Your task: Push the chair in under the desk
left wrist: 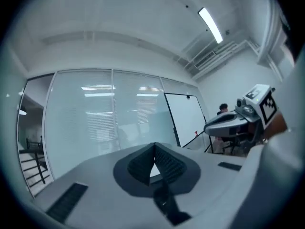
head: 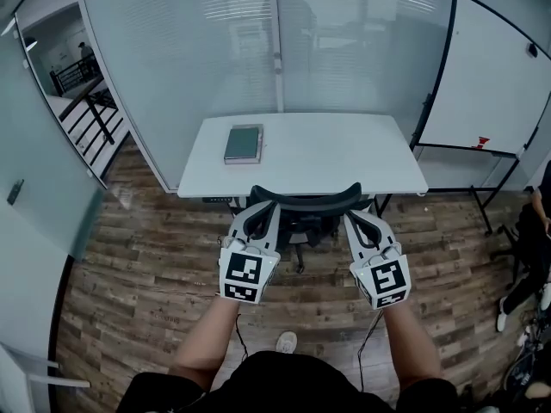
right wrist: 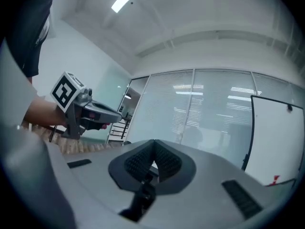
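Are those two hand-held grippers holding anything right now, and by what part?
Nothing is held. The left hand-held gripper and the right hand-held gripper are both shut, empty. The chair is ungripped.

The black office chair [head: 306, 203] stands at the white rectangular desk's [head: 344, 157] near edge, a flat grey book [head: 244, 144] lies on the desk's left part, a glass partition wall [head: 198, 50] runs behind, and a white framed whiteboard [head: 491, 84] stands to the right.

The chair [head: 306, 203] back blocks the middle of the desk's [head: 344, 157] near edge, a book [head: 244, 144] takes the desktop's left part, the glass wall [head: 189, 50] closes the far side, a whiteboard [head: 495, 84] flanks the right, and the floor [head: 129, 291] lies open at left.
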### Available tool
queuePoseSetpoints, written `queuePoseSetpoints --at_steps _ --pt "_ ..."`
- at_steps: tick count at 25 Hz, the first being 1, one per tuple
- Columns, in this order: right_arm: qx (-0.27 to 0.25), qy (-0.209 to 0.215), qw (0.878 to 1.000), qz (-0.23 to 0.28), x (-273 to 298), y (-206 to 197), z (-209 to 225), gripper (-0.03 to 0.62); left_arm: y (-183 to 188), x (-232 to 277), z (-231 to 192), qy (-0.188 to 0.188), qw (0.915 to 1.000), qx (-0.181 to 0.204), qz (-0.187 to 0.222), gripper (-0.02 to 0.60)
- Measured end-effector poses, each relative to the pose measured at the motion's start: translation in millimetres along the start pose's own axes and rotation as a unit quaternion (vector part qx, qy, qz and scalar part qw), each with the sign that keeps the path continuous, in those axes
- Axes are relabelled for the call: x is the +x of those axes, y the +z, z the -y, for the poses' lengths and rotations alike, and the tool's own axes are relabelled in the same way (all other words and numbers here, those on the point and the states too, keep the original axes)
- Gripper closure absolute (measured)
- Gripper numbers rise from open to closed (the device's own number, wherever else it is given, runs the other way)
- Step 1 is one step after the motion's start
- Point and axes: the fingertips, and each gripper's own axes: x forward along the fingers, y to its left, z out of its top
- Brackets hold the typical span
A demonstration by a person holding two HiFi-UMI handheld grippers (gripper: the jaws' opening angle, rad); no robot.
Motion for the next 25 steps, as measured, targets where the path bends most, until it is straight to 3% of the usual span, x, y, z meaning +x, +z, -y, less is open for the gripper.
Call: queuePoseSetpoints --at_steps 2,7,13,25 --pt "0.019 -0.010 1.000 0.003 -7 -3 -4 0.591 -12 -4 4 0.002 0.9996 -0.029 -0.006 0.568" --pt "0.012 -0.016 1.000 0.001 -11 -6 -14 0.592 -34 -14 12 0.010 0.9981 -0.060 -0.012 0.568" --pt "0.014 -0.020 1.000 -0.008 -15 -16 -16 0.591 -44 -15 20 0.022 0.9991 -0.020 -0.030 0.568" --pt "0.006 -0.014 1.000 -0.023 -16 -29 -29 0.592 -47 -16 32 0.008 0.9993 -0.014 -0.033 0.568"
